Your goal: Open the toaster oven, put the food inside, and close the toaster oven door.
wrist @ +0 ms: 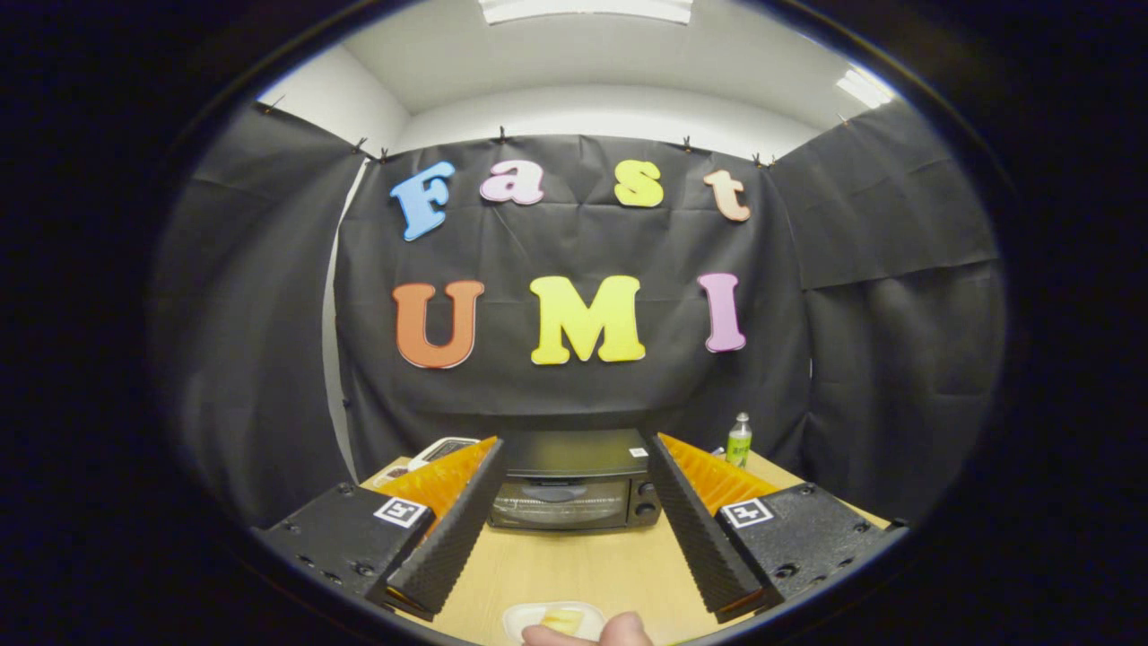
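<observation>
Black and closed, the toaster oven (574, 489) stands at the far side of the wooden tabletop (583, 565), seen between the tips of the tongs (574, 458) and beyond them. The tongs are spread wide with nothing between the fingers. Closest to the camera, a small white dish (538, 617) holding yellow food (562, 620) lies on the tabletop, a person's fingertips (619, 632) touching it. A green bottle (739, 440) stands right of the oven, and a white device (439, 450) left of it.

Black toaster oven (574, 489) shut on table; food (562, 619) in white dish
</observation>
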Tool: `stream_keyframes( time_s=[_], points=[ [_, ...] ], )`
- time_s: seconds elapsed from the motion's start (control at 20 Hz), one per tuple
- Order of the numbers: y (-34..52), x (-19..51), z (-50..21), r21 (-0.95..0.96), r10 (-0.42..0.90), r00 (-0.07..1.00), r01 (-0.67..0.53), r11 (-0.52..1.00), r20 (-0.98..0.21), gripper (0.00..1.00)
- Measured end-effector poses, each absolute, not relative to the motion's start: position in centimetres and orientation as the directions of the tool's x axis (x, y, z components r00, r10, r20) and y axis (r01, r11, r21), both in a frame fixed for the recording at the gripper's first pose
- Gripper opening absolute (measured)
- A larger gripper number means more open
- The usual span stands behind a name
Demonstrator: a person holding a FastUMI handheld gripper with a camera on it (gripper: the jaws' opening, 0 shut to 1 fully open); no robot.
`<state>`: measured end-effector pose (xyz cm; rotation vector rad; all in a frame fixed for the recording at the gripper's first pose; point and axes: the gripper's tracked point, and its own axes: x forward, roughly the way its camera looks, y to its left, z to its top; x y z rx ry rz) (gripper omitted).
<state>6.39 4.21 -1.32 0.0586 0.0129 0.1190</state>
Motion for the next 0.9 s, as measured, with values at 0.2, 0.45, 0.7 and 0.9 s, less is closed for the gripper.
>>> stream_keyframes(
  time_s=[0.2, 0.45, 0.7, 0.9],
  points=[
    [5.9, 10.3, -2.0, 0.045, 0.156, 0.988, -0.155, 0.987, -0.004, 1.0],
    [8.0, 16.9, -4.4, 0.086, 0.197, 0.98, -0.195, 0.977, -0.014, 1.0],
    [8.6, 24.3, -8.8, 0.013, 0.158, 0.986, -0.158, 0.987, -0.059, 1.0],
    [10.0, 28.5, -13.0, 0.008, 0.163, 0.981, -0.163, 0.987, -0.104, 1.0]
  ],
)
